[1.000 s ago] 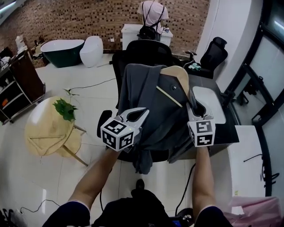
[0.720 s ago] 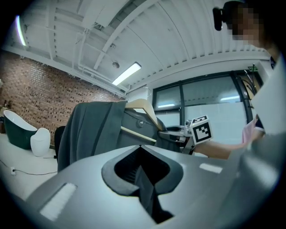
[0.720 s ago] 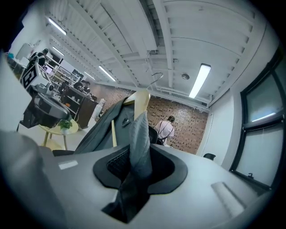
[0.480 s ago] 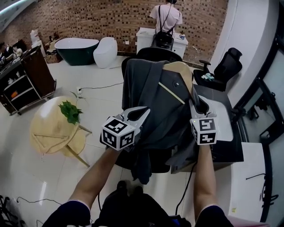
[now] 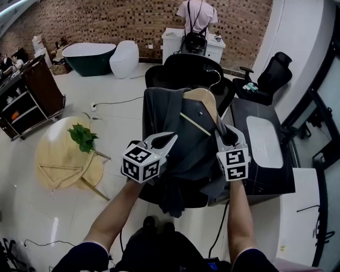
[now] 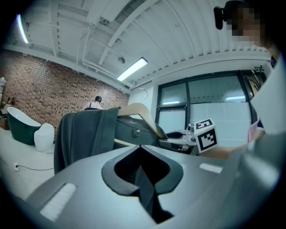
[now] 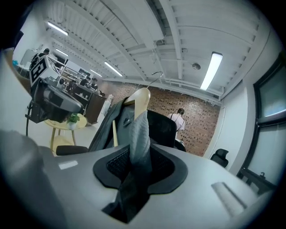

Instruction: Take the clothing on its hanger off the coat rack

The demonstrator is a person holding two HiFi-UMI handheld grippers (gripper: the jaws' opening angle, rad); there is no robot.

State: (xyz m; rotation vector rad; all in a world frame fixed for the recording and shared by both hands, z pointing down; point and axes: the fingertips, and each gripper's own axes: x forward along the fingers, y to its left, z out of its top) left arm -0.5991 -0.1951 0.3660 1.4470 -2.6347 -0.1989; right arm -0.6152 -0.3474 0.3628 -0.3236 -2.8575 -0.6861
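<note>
A dark grey jacket [image 5: 175,125] hangs on a wooden hanger [image 5: 201,101], and I hold it in the air between both grippers. The hanger's metal hook [image 5: 214,79] is free, and no coat rack is in view. My left gripper [image 5: 163,141] is shut on a thin fold of the jacket's left side [image 6: 145,188]. At the jacket's right shoulder, just below the hanger's end, my right gripper [image 5: 229,135] is shut on a thick roll of grey cloth [image 7: 137,134]. In the right gripper view the hanger [image 7: 140,100] and its hook [image 7: 156,75] stand up beyond the jaws.
A black chair [image 5: 191,66] stands right behind the jacket. A black desk with a white panel [image 5: 263,143] is to the right, and a round wooden table [image 5: 58,159] with a plant [image 5: 82,137] to the left. Further back are a bathtub [image 5: 87,56] and a person [image 5: 196,13].
Both grippers have carried the jacket on its hanger a little towards me and slightly lower. Both grips look the same as before.
</note>
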